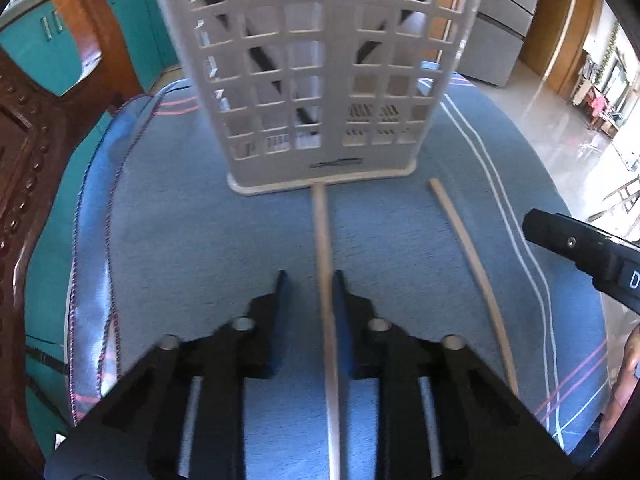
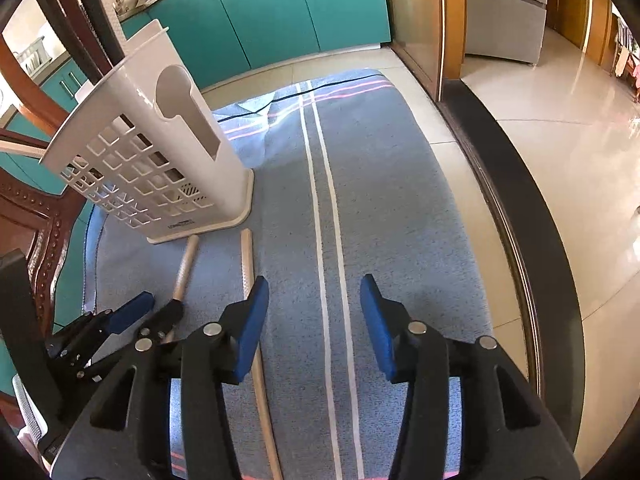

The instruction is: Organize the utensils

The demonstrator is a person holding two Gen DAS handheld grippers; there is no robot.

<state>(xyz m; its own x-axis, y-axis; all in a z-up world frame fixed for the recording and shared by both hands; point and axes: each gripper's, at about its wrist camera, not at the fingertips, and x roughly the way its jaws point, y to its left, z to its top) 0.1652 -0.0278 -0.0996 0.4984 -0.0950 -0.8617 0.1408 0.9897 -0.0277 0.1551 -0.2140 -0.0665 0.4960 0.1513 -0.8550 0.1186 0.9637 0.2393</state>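
A white lattice utensil holder stands upright on a blue cloth; it also shows in the right wrist view. Two wooden chopsticks lie on the cloth in front of it. The left chopstick runs between the fingers of my left gripper, close against the right finger; the jaws are open and not clamped. The second chopstick lies to the right. In the right wrist view my right gripper is wide open and empty, its left finger over the second chopstick. The left gripper straddles the first chopstick.
A carved wooden chair stands at the left edge of the table. Teal cabinets and a tiled floor lie beyond. The right gripper's body shows at the right of the left wrist view. White stripes run along the cloth.
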